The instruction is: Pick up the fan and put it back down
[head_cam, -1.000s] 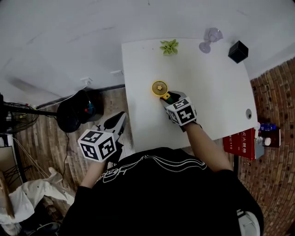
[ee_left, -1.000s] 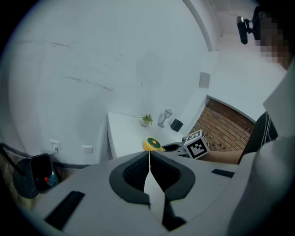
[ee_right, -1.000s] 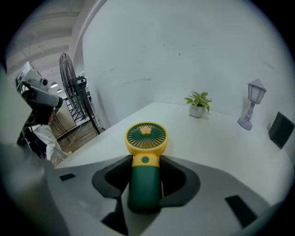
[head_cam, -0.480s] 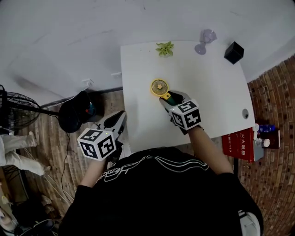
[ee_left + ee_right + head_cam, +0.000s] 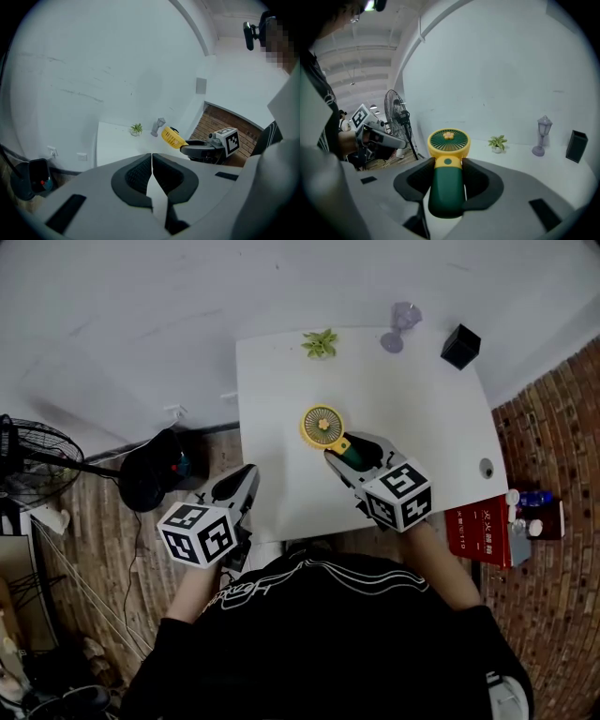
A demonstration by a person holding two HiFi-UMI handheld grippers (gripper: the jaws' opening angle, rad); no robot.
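Yellow and green plastic made up the fan [image 5: 324, 427]: a round yellow head with a green grille and a green handle. The right gripper [image 5: 348, 455] pinched the handle between its two dark pads, one pad pressed to each side. In the right gripper view the fan [image 5: 448, 161] stood upright between the pads, with the head above them and the butt of the handle below. In the left gripper view the fan [image 5: 173, 137] was carried clear of the tabletop, with its head tilted.

The white table [image 5: 431, 437] lay under the fan. Along its far edge stood a small potted plant [image 5: 320, 343], a purple lamp ornament [image 5: 401, 326] and a black box [image 5: 460, 346], all well apart from the fan.

The left gripper [image 5: 240, 482] hung off the table's left edge, above the wooden floor. Its pads were pressed together with nothing between them, as the left gripper view [image 5: 152, 172] confirmed.

A black standing floor fan [image 5: 28, 463] was positioned at the far left, near the wall.
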